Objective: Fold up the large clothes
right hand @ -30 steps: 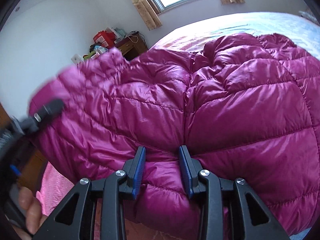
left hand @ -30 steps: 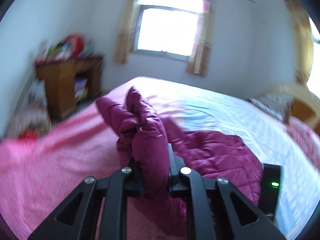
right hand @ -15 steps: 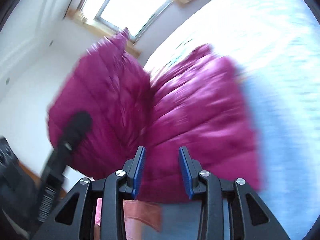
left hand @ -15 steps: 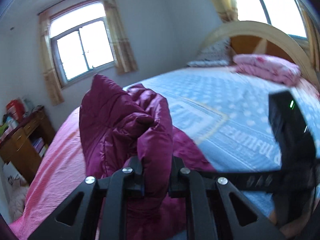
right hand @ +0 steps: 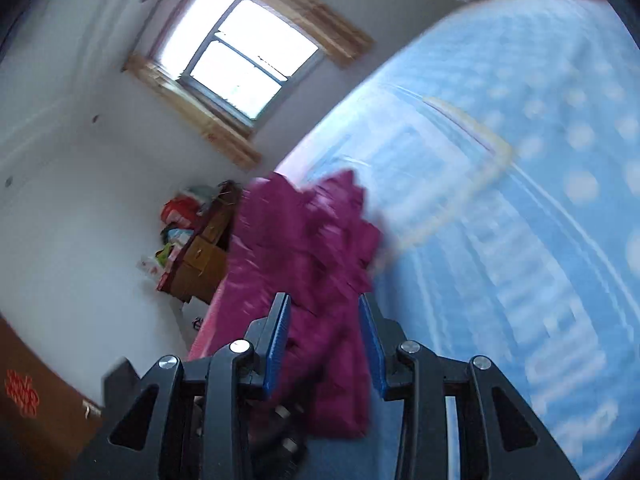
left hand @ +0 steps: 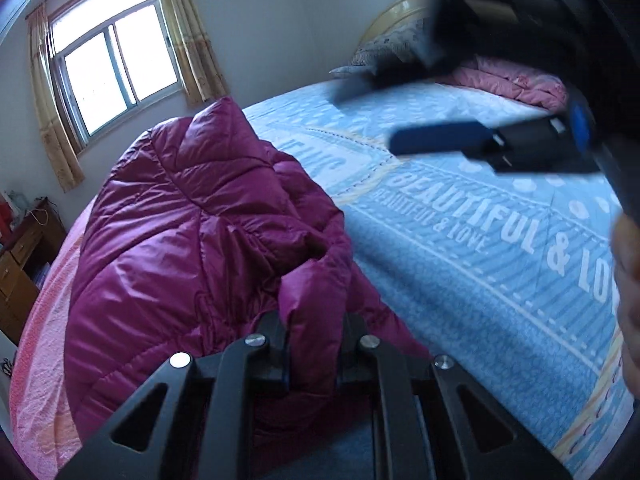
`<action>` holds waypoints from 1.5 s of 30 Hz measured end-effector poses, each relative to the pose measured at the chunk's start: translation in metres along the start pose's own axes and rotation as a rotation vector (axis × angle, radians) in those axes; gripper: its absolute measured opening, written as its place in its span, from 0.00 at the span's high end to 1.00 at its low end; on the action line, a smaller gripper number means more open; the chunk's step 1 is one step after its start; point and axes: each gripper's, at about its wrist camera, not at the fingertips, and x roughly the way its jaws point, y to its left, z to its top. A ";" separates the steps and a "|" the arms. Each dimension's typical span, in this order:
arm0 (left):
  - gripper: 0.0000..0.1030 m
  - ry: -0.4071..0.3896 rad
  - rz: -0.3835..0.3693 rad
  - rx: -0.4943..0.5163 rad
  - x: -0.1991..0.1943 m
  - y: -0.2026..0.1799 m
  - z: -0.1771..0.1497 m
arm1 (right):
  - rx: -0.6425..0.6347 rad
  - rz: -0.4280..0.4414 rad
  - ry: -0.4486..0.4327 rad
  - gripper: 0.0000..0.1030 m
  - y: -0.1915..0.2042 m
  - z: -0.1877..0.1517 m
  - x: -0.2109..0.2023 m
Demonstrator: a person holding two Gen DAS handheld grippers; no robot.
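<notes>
A magenta quilted puffer jacket [left hand: 192, 240] lies bunched on the bed, on the pink and blue cover. My left gripper [left hand: 314, 320] is shut on a fold of the jacket near its edge. My right gripper [left hand: 440, 136] shows in the left wrist view at the upper right, high above the blue cover, with its blue pads apart. In the right wrist view the right gripper [right hand: 324, 332] is open and empty; the jacket [right hand: 304, 248] shows blurred beyond its fingers, not between them.
The bed cover [left hand: 480, 248] is blue with white lettering. A pink blanket [left hand: 516, 80] and a pillow [left hand: 384, 52] lie at the headboard. A wooden desk [left hand: 24, 256] with clutter stands left of the bed, under a curtained window [left hand: 116, 64].
My right gripper let go of the jacket, then lifted and swung away over the blue cover. My left gripper kept its hold and swung the jacket's fold over toward the blue side.
</notes>
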 end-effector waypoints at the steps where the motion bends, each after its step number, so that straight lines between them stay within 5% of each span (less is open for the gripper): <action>1: 0.86 0.004 -0.014 -0.012 -0.002 0.003 -0.001 | -0.035 0.006 0.011 0.39 0.010 0.008 0.010; 2: 0.86 0.005 -0.019 -0.015 0.001 0.002 0.001 | -0.068 0.005 0.021 0.31 0.019 0.015 0.019; 7: 0.86 0.003 -0.027 -0.025 -0.005 0.000 -0.001 | -0.280 -0.092 0.127 0.34 0.050 0.027 0.084; 9: 0.86 0.001 -0.029 -0.026 -0.008 0.000 -0.001 | -0.314 -0.157 0.163 0.74 0.046 0.028 0.107; 10: 0.86 -0.001 -0.035 -0.029 -0.010 0.000 -0.002 | -0.285 -0.167 0.192 0.77 0.038 0.027 0.117; 15: 0.79 -0.031 -0.066 -0.052 -0.023 0.007 0.000 | -0.132 -0.136 0.256 0.78 -0.009 0.009 0.139; 21: 0.67 -0.067 -0.143 -0.120 -0.076 0.034 -0.016 | -0.131 -0.114 0.219 0.79 -0.021 -0.005 0.139; 25: 0.47 -0.140 -0.117 -0.228 -0.107 0.082 0.003 | -0.128 -0.106 0.209 0.79 -0.025 -0.005 0.142; 27: 0.44 -0.171 -0.075 -0.272 -0.109 0.109 0.021 | -0.129 -0.106 0.202 0.79 -0.025 -0.006 0.141; 30: 0.44 -0.152 0.056 -0.307 -0.088 0.141 0.059 | -0.136 -0.111 0.197 0.79 -0.024 -0.005 0.141; 36: 0.45 -0.029 0.147 -0.374 -0.008 0.160 0.100 | -0.115 -0.090 0.194 0.79 -0.028 -0.003 0.140; 41: 0.44 0.125 0.191 -0.408 0.050 0.149 0.064 | -0.107 -0.082 0.192 0.79 -0.030 -0.004 0.138; 45: 0.44 0.072 0.260 -0.358 0.052 0.132 0.044 | -0.085 -0.058 0.192 0.79 -0.038 -0.004 0.134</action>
